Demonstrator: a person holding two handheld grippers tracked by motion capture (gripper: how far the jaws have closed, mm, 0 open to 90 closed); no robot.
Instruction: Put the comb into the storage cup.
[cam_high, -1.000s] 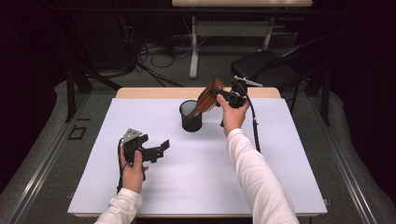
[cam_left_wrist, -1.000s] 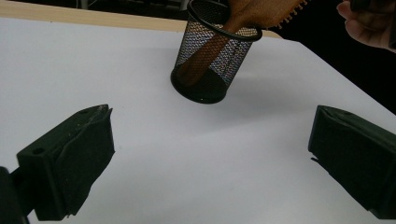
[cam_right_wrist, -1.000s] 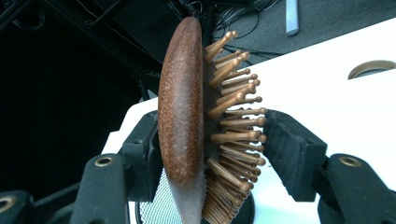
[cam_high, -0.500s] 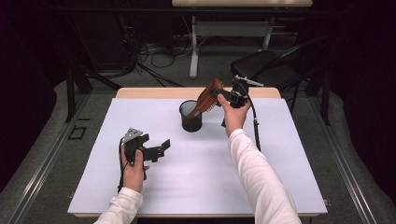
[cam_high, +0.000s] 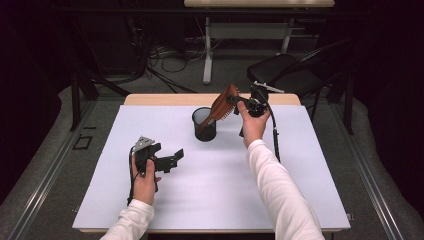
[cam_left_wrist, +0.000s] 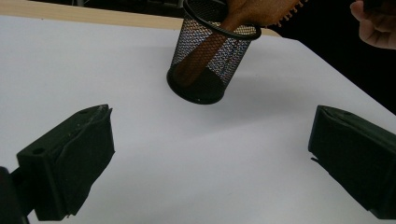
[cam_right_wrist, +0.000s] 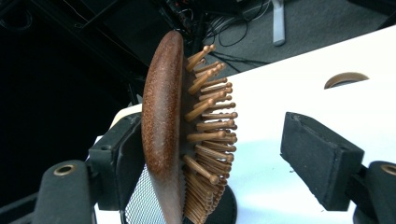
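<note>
Starting to the left of the mesh cup (cam_high: 204, 125), the left gripper (cam_high: 172, 160) hovers over the white table (cam_high: 100, 200) well apart from it, jaws spread wide with nothing between them. The mesh cup stands upright near the table's far edge. A wooden hairbrush (cam_high: 223, 102) leans in the cup, handle down inside and head tilted up to the right above the rim. Just right of the cup, the right gripper (cam_high: 240, 101) sits at the brush head; its jaws have just been opening, and in the right gripper view the head stands between them, the right-hand pad clear of the bristles
</note>
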